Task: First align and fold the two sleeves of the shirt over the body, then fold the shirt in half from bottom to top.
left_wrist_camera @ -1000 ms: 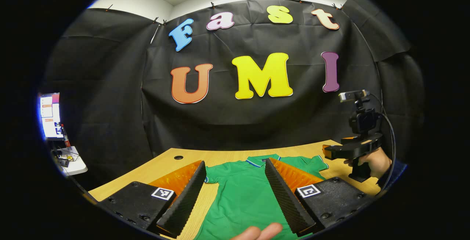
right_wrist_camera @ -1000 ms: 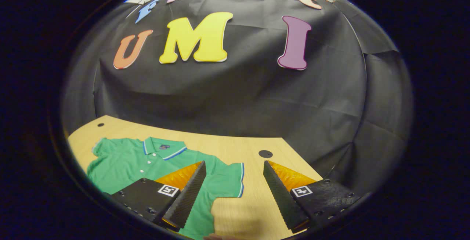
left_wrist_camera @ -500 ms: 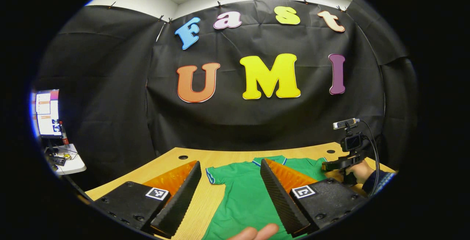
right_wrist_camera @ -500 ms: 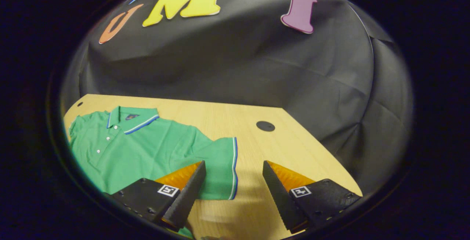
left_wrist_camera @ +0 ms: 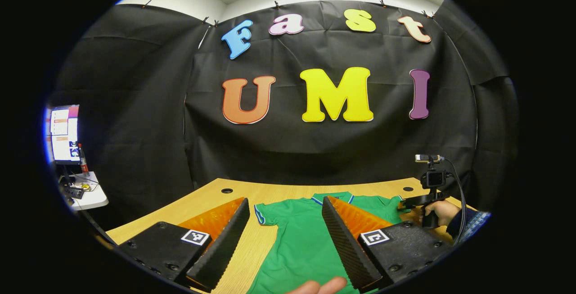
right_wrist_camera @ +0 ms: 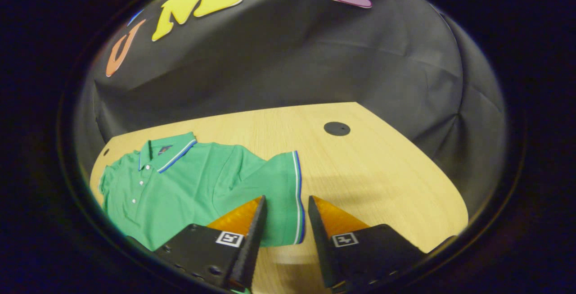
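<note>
Moved: right gripper (right_wrist_camera: 284, 244) had dropped toward the sleeve hem (right_wrist_camera: 297, 195), fingers narrowed, gap straddling the striped edge.
Left gripper (left_wrist_camera: 283, 244): wide, above green polo shirt (left_wrist_camera: 301, 240).
Room: bare wooden table (right_wrist_camera: 382, 168) beyond the hem.

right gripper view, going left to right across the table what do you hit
shirt's far sleeve → buttons → striped collar → near sleeve's striped cuff, lying between the right gripper fingers → round hole in the bare wooden table.
</note>
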{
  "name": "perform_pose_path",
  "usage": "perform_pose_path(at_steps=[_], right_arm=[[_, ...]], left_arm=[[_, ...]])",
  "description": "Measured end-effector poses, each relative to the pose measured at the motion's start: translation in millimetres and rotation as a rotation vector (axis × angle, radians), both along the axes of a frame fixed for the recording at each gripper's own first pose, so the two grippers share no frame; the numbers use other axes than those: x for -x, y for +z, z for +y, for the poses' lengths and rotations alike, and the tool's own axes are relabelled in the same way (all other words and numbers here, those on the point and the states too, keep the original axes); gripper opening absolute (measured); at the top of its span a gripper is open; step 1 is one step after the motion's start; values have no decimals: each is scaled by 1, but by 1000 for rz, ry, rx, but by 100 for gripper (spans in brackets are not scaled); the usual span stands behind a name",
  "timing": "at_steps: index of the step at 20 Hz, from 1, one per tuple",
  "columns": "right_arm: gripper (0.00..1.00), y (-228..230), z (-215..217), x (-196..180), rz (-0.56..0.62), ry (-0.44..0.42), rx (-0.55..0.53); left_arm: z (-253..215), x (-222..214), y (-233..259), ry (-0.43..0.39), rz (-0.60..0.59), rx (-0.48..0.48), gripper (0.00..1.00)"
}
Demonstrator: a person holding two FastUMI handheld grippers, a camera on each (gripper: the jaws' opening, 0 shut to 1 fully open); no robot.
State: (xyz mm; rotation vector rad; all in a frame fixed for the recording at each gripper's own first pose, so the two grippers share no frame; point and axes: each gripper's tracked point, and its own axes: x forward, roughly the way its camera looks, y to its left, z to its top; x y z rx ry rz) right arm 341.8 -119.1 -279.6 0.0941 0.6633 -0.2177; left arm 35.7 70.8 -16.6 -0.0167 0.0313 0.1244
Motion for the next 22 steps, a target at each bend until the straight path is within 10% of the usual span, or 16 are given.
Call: perform_pose_path(at_steps=[4, 8, 22], right_arm=[[16, 0, 10, -2, 4, 27, 9], [1, 6, 12, -3, 2, 34, 63], [1, 50, 60, -8, -90, 175, 180]], left_arm=[[4, -2, -3, 10, 12, 4, 100], [6, -4, -6, 16, 24, 9, 100], [15, -5, -5, 52, 26, 10, 100]])
